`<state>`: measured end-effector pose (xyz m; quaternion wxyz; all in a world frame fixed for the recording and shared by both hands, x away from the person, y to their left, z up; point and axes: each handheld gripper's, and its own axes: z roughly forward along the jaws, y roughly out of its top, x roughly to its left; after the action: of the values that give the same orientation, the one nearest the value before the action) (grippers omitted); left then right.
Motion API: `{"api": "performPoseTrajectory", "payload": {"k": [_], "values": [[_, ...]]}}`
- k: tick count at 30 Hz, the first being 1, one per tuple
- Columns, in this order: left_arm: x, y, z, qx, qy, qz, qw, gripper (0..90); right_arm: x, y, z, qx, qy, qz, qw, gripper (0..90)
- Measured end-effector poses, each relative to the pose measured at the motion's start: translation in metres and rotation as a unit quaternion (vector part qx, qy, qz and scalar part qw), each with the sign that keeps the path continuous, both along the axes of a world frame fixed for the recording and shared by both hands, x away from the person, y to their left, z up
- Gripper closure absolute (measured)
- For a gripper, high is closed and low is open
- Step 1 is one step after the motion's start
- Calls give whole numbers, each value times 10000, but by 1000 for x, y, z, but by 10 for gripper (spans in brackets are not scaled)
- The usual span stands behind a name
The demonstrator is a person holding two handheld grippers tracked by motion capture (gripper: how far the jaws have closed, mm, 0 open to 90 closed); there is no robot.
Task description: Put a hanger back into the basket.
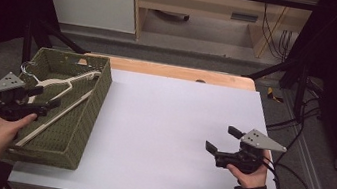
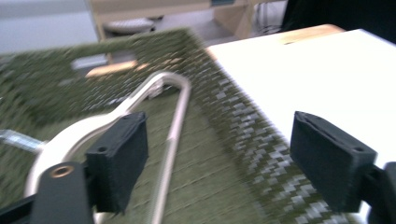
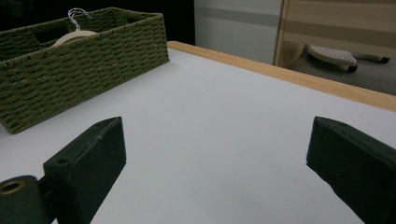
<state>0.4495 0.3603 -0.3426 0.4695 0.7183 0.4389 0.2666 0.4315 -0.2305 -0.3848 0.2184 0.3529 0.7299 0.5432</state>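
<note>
White tabletop [image 1: 165,139], wood edge, grey floor.

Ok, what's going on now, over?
Left gripper open over green woven basket. Cream wooden hanger lies inside, unheld. Right gripper open, empty. Nothing in the way.

**Count of things on the table**

One woven green basket [image 1: 88,113] stands on the one table [image 1: 170,135]. One pale clothes hanger [image 1: 63,90] with a metal hook lies inside it. Two hand-held grippers are present: the left hand-held gripper [image 1: 52,98] over the basket and the right hand-held gripper [image 1: 220,138] above the table, each with two black jaws.
</note>
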Motion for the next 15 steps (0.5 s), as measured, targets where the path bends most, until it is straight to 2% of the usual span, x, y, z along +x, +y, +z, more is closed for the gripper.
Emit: {"api": "performPoseTrajectory", "payload": {"k": [2,6,8,13,15], "values": [[-6,-12,3,-110,-107,-187,9997,162,-1,0,1,32,-5,-26,10000,48],[-17,-38,4,-94,-286,-574,9979,136,-3,-3,2,61,-52,-44,10000,40],[-21,-52,3,-131,-384,-764,9963,132,-3,-4,3,61,-61,-55,9999,38],[-27,-72,-3,-186,-511,-1004,9935,126,-5,-8,4,89,-82,-92,9999,37],[-28,-78,-6,-156,-503,-1032,9933,126,-5,-9,4,109,-100,-95,9998,37]]}}
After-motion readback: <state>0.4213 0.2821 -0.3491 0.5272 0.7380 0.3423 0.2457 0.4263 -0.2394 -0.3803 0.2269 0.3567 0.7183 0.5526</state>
